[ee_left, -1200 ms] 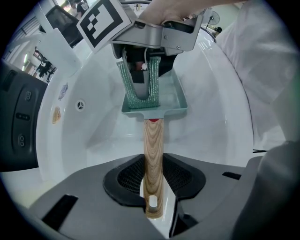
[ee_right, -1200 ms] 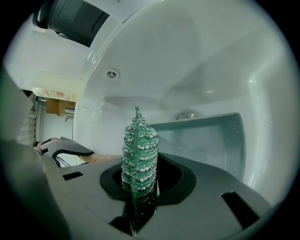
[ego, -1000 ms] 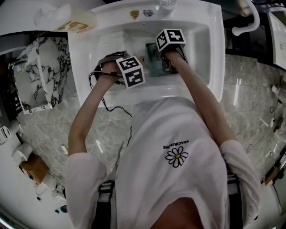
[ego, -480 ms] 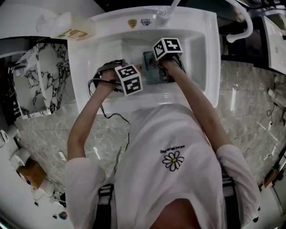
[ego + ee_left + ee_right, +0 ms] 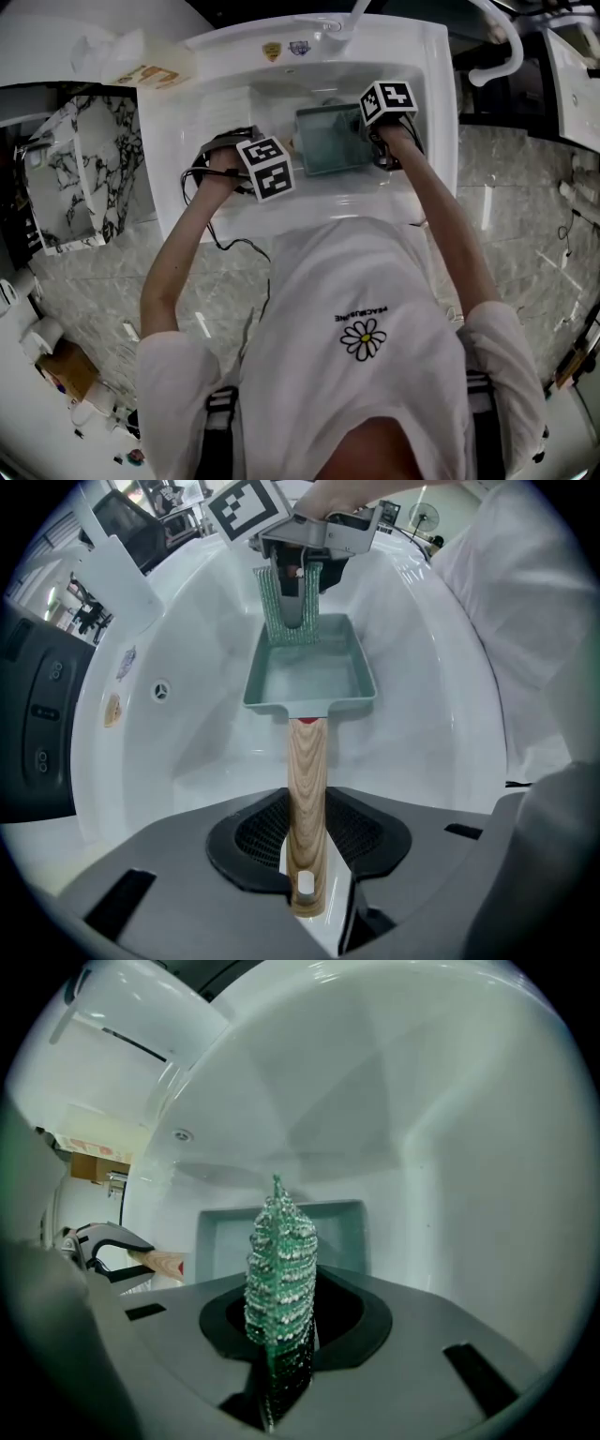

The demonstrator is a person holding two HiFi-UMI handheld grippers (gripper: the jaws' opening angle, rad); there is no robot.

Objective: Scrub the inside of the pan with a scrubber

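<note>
The white sink (image 5: 431, 112) holds the rectangular teal pan (image 5: 328, 141). Its long axis runs from the wooden handle (image 5: 306, 789), clamped between the half-closed jaws of the left tool (image 5: 307, 878), toward the right tool (image 5: 281, 1363). That nearer tool pinches the green mesh scrubber (image 5: 279, 1260) at the pan's far end, seemingly touching its wall. A second ago it covered the pan's middle, and now the pan's floor lies bare.

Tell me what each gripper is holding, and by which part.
Left gripper grips the pan by the free end of its wooden handle. Right gripper pinches the green scrubber by one end.
</note>
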